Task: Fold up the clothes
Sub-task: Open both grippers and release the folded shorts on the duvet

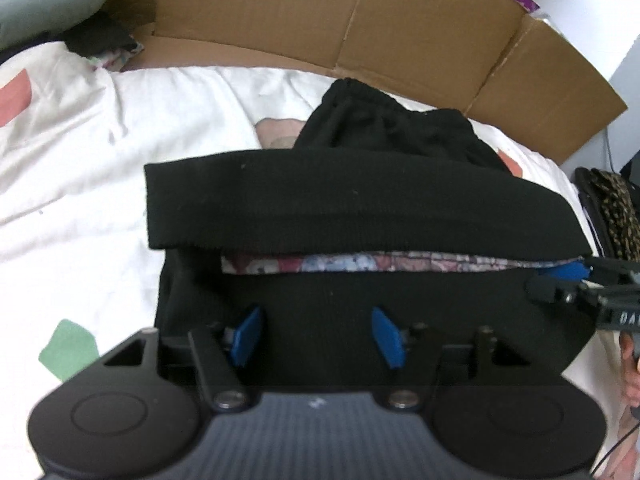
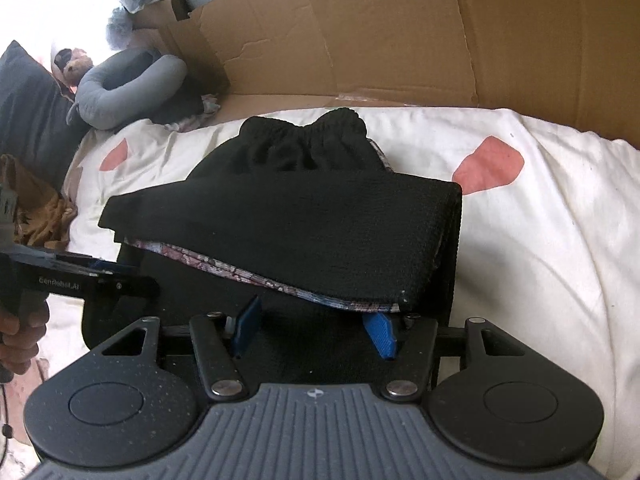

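Note:
A black knit garment (image 1: 340,208) (image 2: 300,232) lies on the white bedsheet (image 1: 80,200) (image 2: 540,260). Its gathered elastic waistband (image 1: 384,104) (image 2: 304,132) is at the far end. A thick flap is folded across the middle, and a patterned lining (image 1: 360,262) (image 2: 224,268) shows along its near edge. My left gripper (image 1: 317,334) (image 2: 136,278) hovers open over the garment's near part, with nothing between its blue pads. My right gripper (image 2: 313,332) (image 1: 554,280) is also open at the flap's right corner, where the edge lies over its right finger (image 2: 380,336).
Brown cardboard panels (image 1: 360,20) (image 2: 440,32) stand along the far side of the bed. A grey neck pillow (image 2: 120,88) and dark cushions lie at the far left. A dark leopard-print bag (image 1: 612,208) sits off the right edge. A person's hand (image 2: 16,336) holds the left gripper.

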Tool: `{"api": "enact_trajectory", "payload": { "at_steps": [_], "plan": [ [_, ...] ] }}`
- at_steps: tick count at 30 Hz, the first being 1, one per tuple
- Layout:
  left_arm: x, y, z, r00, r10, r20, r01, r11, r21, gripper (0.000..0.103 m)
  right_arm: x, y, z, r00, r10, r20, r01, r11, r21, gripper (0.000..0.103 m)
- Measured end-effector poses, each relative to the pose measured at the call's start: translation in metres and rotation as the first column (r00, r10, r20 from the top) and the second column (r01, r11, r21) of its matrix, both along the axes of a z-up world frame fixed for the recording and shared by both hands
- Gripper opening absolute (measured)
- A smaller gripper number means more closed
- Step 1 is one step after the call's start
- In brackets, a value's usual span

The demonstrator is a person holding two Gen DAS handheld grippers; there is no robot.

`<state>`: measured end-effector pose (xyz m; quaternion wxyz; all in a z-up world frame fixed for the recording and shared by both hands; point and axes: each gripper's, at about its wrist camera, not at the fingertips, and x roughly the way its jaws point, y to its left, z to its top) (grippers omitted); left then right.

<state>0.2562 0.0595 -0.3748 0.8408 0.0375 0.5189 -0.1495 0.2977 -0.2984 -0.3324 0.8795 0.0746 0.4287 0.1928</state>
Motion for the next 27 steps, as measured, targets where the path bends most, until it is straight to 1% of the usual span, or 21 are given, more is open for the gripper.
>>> {"api": "enact_trajectory", "payload": {
  "at_steps": [3, 4, 5, 6, 7, 9, 11, 15, 17, 20, 27],
  "plan": [
    [0.000, -0.003, -0.001, 1.000, -0.008, 0.023, 0.007, 1.000, 0.011, 0.065, -0.003, 0.009, -0.002, 0.999, 0.028, 0.030, -0.027, 0.998, -0.058, 0.061],
    [0.000, -0.004, -0.001, 0.999, -0.013, 0.032, 0.012, 1.000, 0.017, 0.065, -0.003, 0.011, -0.002, 0.999, 0.032, 0.037, -0.029, 0.997, -0.069, 0.057],
    [0.000, -0.005, -0.002, 0.999, -0.017, 0.040, 0.016, 1.000, 0.023, 0.066, -0.003, 0.013, -0.002, 0.998, 0.035, 0.044, -0.032, 0.996, -0.081, 0.054],
    [0.001, -0.006, -0.002, 0.999, -0.022, 0.049, 0.020, 0.999, 0.029, 0.066, -0.002, 0.015, -0.002, 0.998, 0.030, 0.053, -0.025, 0.995, -0.095, 0.046],
    [0.002, -0.007, -0.001, 0.998, -0.025, 0.058, 0.023, 0.999, 0.035, 0.066, -0.001, 0.016, -0.002, 0.998, 0.022, 0.063, -0.015, 0.994, -0.110, 0.042],
    [0.003, -0.008, 0.000, 0.997, -0.023, 0.072, 0.020, 0.999, 0.039, 0.065, 0.002, 0.019, -0.001, 0.997, 0.012, 0.079, -0.001, 0.991, -0.136, 0.040],
    [0.005, -0.007, 0.002, 0.996, -0.015, 0.084, 0.012, 0.999, 0.033, 0.064, 0.006, 0.021, 0.001, 0.996, 0.012, 0.088, 0.001, 0.989, -0.145, 0.039],
    [0.010, -0.010, 0.008, 0.991, -0.029, 0.129, 0.023, 0.999, 0.047, 0.057, 0.014, 0.022, 0.007, 0.995, 0.019, 0.098, -0.005, 0.990, -0.140, 0.038],
    [0.015, -0.011, 0.013, 0.989, -0.023, 0.149, 0.016, 0.999, 0.042, 0.057, 0.021, 0.020, 0.010, 0.995, 0.014, 0.098, -0.002, 0.992, -0.130, 0.038],
    [0.028, -0.014, 0.022, 0.986, -0.009, 0.169, 0.003, 0.999, 0.034, 0.050, 0.034, 0.018, 0.015, 0.995, 0.002, 0.098, 0.009, 0.994, -0.106, 0.038],
    [0.059, -0.020, 0.037, 0.976, 0.011, 0.218, -0.016, 1.000, 0.018, 0.050, 0.070, 0.011, 0.038, 0.990, -0.051, 0.128, 0.057, 0.997, -0.049, 0.039]
  ]
}}
